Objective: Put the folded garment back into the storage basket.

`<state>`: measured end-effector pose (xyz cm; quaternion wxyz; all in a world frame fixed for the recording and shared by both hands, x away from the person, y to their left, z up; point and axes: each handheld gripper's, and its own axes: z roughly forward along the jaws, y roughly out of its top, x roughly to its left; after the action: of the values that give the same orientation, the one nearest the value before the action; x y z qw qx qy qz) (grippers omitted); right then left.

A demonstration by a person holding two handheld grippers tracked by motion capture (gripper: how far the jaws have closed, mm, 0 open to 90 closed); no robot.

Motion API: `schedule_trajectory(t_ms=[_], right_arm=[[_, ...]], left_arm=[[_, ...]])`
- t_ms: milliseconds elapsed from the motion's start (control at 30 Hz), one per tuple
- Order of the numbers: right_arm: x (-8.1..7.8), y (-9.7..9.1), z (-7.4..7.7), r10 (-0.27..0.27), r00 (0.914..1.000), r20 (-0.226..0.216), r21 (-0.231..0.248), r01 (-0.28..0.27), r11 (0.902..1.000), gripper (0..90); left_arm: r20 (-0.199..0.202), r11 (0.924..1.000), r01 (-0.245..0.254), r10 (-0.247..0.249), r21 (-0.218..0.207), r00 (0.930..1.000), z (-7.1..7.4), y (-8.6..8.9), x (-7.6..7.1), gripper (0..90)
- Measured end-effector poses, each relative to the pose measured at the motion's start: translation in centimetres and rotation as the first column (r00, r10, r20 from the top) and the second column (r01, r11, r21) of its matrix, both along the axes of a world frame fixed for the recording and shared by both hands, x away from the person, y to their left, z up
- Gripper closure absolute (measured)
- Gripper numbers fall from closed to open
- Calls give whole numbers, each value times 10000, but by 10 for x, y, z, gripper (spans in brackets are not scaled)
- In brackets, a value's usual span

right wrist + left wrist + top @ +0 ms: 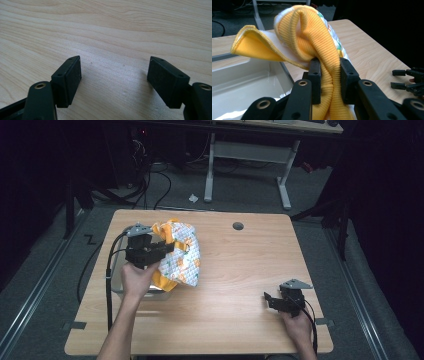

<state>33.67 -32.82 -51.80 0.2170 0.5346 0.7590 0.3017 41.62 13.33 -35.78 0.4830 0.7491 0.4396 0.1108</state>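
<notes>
Wooden table (235, 285), high view: the left gripper (159, 251), held in the person's left hand (136, 279), is clamped on a patterned white-and-orange garment (181, 256) with yellow ribbed trim. The garment hangs bunched beside and partly above a pale rectangular bin (119, 281) standing at the table's left edge. The right gripper (270, 301), held in the right hand (298, 326), lies low near the table's right front corner, well apart from the garment, with its jaws pointing left.

Left gripper view: both black jaws are closed on a twisted band of the yellow ribbed trim (329, 70), which passes between them and loops upward. A yellow-lined flap (253, 46) folds out to the left, over the open white bin (244, 82). The right gripper (405, 79) shows at the far right, over the wood.

Right gripper view: the right gripper (113, 77) has its jaws spread wide apart, with nothing between them, just above the bare wood grain of the table (107, 30).
</notes>
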Motion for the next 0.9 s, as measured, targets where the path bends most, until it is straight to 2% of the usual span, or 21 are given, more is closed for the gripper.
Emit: schedule_trajectory(t_ms=[400,533,900], right_arm=[[0,0,0,-4,10000,0,-1,4,10000,277],[0,0,0,-5,10000,-1,-3,5,10000,277],[0,0,0,-9,10000,0,-5,9,10000,278]], left_arm=[[38,9988,-209,207,447,9998,-1,16,-1,747],[-37,9990,-292,293,347,9996,-2,22,-1,747],[-77,9974,-555,559,465,9984,-3,37,0,746]])
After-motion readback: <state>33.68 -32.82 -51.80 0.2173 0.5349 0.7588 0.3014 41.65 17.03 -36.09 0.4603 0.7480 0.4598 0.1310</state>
